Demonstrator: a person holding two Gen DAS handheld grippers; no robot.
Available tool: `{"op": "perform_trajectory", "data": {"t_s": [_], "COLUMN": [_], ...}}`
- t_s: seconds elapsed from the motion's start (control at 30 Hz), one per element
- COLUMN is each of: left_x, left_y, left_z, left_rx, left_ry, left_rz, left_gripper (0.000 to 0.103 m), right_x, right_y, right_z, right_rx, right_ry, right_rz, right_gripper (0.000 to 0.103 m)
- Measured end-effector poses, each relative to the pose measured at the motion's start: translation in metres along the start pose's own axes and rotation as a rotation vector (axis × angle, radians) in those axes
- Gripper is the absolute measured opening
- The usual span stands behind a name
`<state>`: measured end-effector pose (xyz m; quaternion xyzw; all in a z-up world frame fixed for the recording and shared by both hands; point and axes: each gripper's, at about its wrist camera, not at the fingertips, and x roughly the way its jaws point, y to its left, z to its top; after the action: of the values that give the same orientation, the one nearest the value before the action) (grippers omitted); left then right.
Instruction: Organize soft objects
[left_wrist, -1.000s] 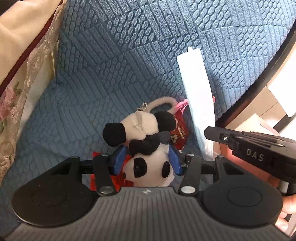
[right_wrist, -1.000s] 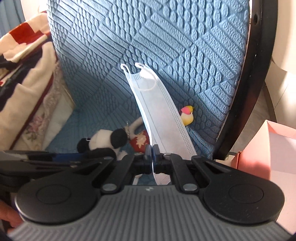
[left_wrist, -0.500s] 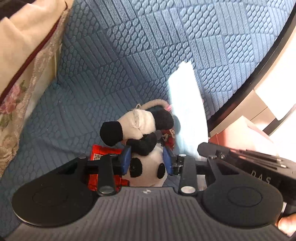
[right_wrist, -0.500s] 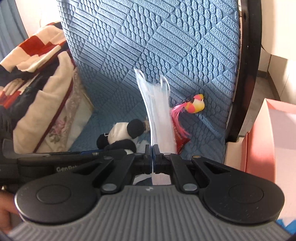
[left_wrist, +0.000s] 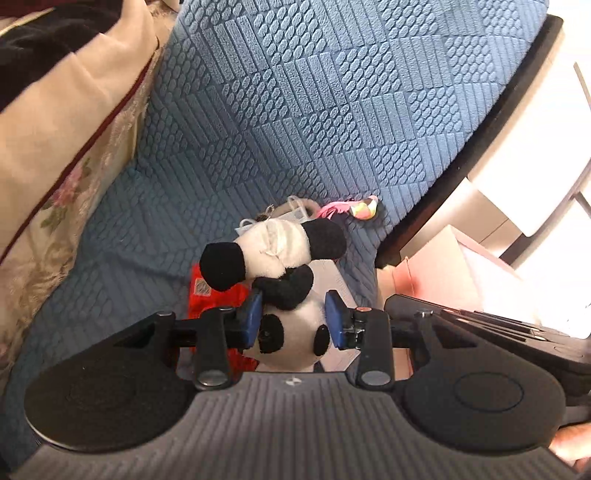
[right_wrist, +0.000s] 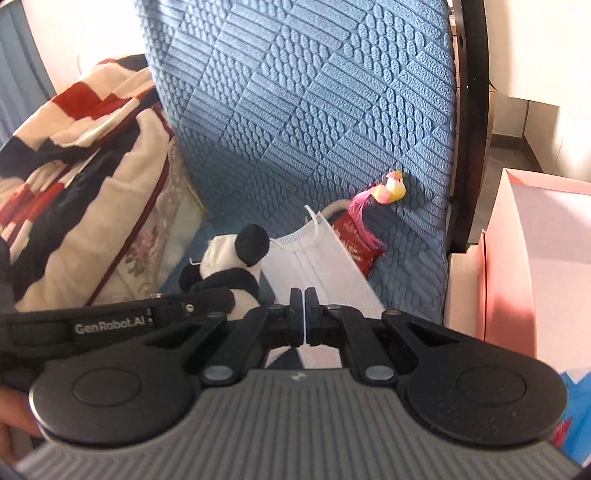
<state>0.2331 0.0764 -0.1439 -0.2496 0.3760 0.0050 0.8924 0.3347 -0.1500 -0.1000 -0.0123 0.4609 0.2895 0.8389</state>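
Left wrist view. The left tool (left_wrist: 293, 314) holds a panda plush (left_wrist: 288, 291) between its blue pads (left_wrist: 253, 314); its jaws have just been closing, and the pads now press the white body on both sides, with the head and black ears projecting forward of them. The plush hangs above the seat of a blue quilted chair (left_wrist: 314, 122). Below it on the seat lies a red packet (left_wrist: 212, 295). Near the foot of the backrest rests a pink-and-yellow bird toy (left_wrist: 354, 208). A floral cushion (left_wrist: 62, 192) leans at the left edge.

Right wrist view. The right tool (right_wrist: 304, 314) is pinched almost fully together on the near edge of a white face mask (right_wrist: 317, 262), which extends forward from the jaws with its ear loops at the far end; whether its far end touches the seat is unclear. To the left, the panda plush is seen in the other tool, just beside the mask. The bird toy (right_wrist: 391, 190) rests against the backrest (right_wrist: 314, 92), its pink tail trailing over a second red packet (right_wrist: 354, 240). A striped blanket (right_wrist: 74, 147) lies at the left, and a pink box (right_wrist: 517, 266) stands to the right of the chair.
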Motion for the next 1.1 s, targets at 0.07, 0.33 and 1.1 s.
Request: {"op": "perform_trajectory", "data": {"t_s": [0.07, 0.33, 1.1], "left_x": [-0.008, -0.03, -0.017], "left_y": [0.002, 0.01, 0.032], "left_z": [-0.004, -0.014, -0.01], "left_rx": [0.016, -0.016, -0.119], "left_ry": [-0.003, -0.023, 0.001], "left_rz": [0.011, 0.036, 0.056], "left_gripper": [0.042, 0.042, 0.042], "right_x": [-0.004, 0.016, 0.093], "right_y": [0.003, -0.006, -0.021], "right_z": [-0.005, -0.023, -0.033], "right_rx": [-0.007, 0.002, -0.144], "right_ry": [0.002, 0.023, 0.084], "right_rz": [-0.004, -0.077, -0.16], "right_gripper": [0.004, 0.007, 0.061]}}
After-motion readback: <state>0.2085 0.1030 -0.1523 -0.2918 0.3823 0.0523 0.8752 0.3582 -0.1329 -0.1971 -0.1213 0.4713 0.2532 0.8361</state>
